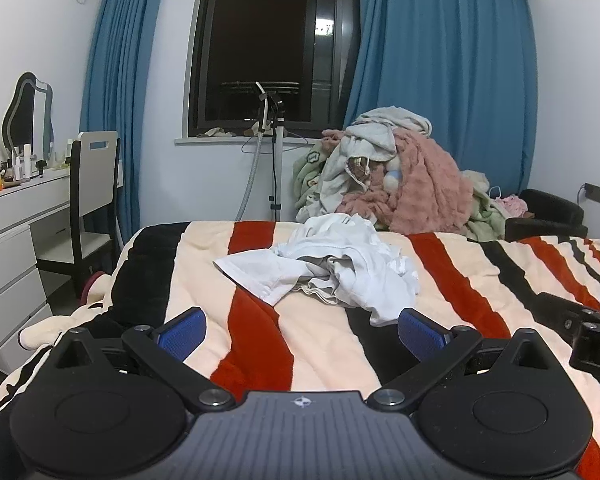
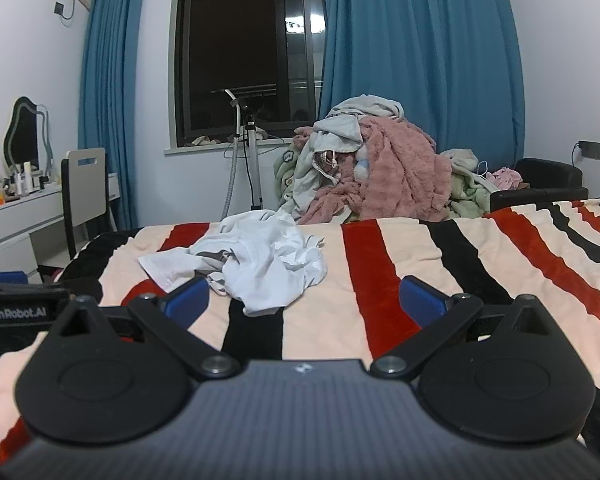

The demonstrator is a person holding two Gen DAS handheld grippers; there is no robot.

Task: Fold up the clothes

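White garment (image 1: pixel 332 268) lies crumpled on the striped bed (image 1: pixel 260 320), ahead of both claws. We judge it light, thin, floppy w/ no stiffness; best pinched at the flat hem edge. Left claw (image 1: pixel 302 330) & right claw (image 2: pixel 304 300) both spread apart, empty.

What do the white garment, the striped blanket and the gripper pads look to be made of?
White garment: thin matte woven or knit cloth, likely cotton; it crumples into sharp, fine creases. Striped blanket: plush fleece, going by its soft nap and rounded, puffy folds. Pads: blue, probably rubber or soft plastic, with a fine dotted grip texture, on black matte plastic arms.
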